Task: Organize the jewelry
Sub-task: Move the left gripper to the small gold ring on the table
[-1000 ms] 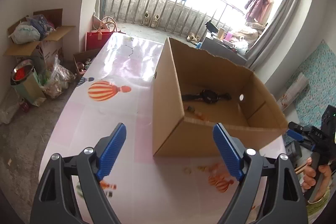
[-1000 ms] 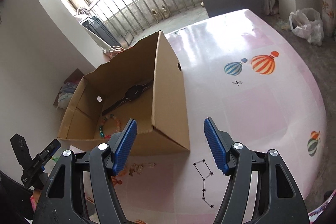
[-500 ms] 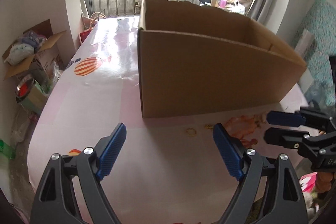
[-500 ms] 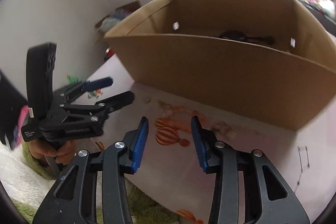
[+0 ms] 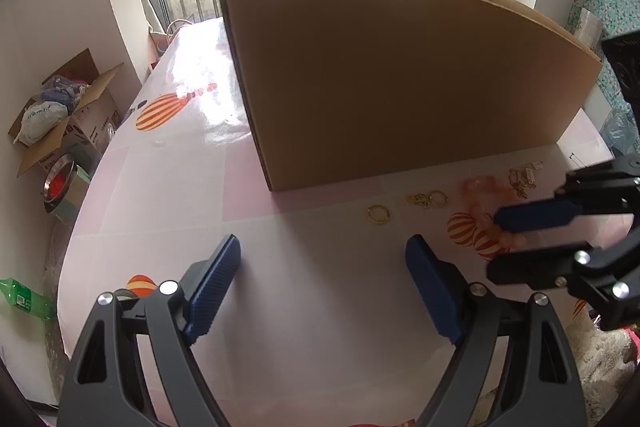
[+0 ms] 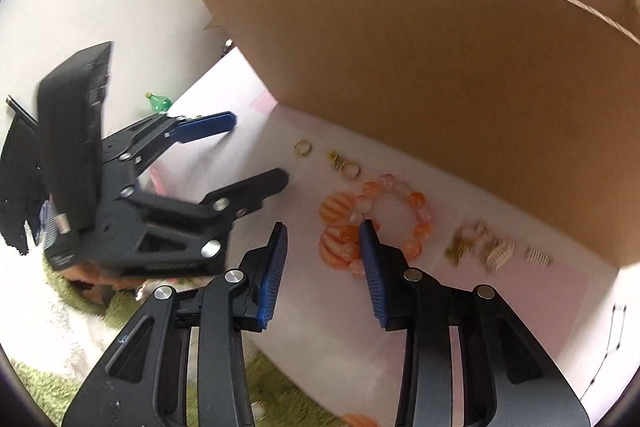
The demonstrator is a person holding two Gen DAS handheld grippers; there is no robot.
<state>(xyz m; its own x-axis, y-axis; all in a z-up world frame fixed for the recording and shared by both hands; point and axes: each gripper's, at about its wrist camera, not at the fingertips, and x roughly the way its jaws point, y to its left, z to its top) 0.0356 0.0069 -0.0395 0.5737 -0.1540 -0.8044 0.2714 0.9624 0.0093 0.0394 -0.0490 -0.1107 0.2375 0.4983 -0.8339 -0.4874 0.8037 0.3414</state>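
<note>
Jewelry lies on the pink table in front of a tall cardboard box (image 5: pixel 400 87). There is an orange bead bracelet (image 6: pixel 416 201), a gold ring (image 6: pixel 303 148), a gold chain with a ring (image 6: pixel 346 165) and small gold pieces (image 6: pixel 498 253). My right gripper (image 6: pixel 323 227) hovers low over the bracelet's near left edge. Its jaws are narrowed but open, and only the printed balloon shows between them. One fingertip (image 6: pixel 366 231) overlaps the beads. My left gripper (image 5: pixel 323 247) stands wide open over bare table, short of the gold ring (image 5: pixel 379 214). The box's inside is hidden.
The box wall (image 6: pixel 440 67) rises just behind the jewelry. Each gripper shows in the other's view, the right gripper (image 5: pixel 494 245) and the left gripper (image 6: pixel 260 149). Off the table's left edge sit a carton of bags (image 5: pixel 60 115), a metal bowl (image 5: pixel 60 183) and a green bottle (image 5: pixel 24 297).
Both grippers dropped from above the box to the table in front of it. The right one swung over to the bracelet and its jaws narrowed. The left one stayed wide open.
</note>
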